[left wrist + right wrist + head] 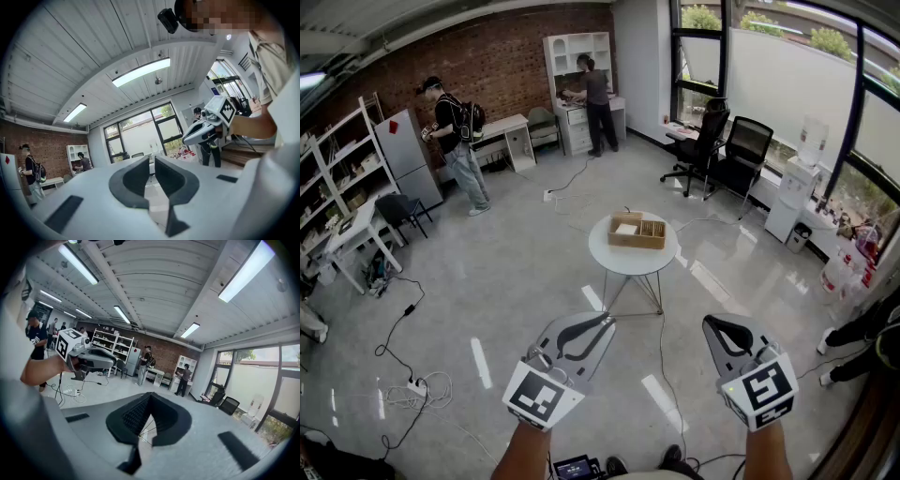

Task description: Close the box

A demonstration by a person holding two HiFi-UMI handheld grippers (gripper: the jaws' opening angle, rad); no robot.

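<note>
- Brown box [637, 231] stands open on the far round worktop [609, 255], well apart from both tools.
- It looks light and stiff; I would take its top edge.
- My left tool [606, 320] is narrow and my right tool [709, 322] is pressed together; both are empty.

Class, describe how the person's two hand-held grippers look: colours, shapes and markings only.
The left gripper and the right gripper are both light grey, wedge-shaped plastic shells that end in dark curved pads, ribbed on the inner face. Each carries a white cube with black-and-white square markers at its rear. The forearms behind them show no sleeves.
</note>
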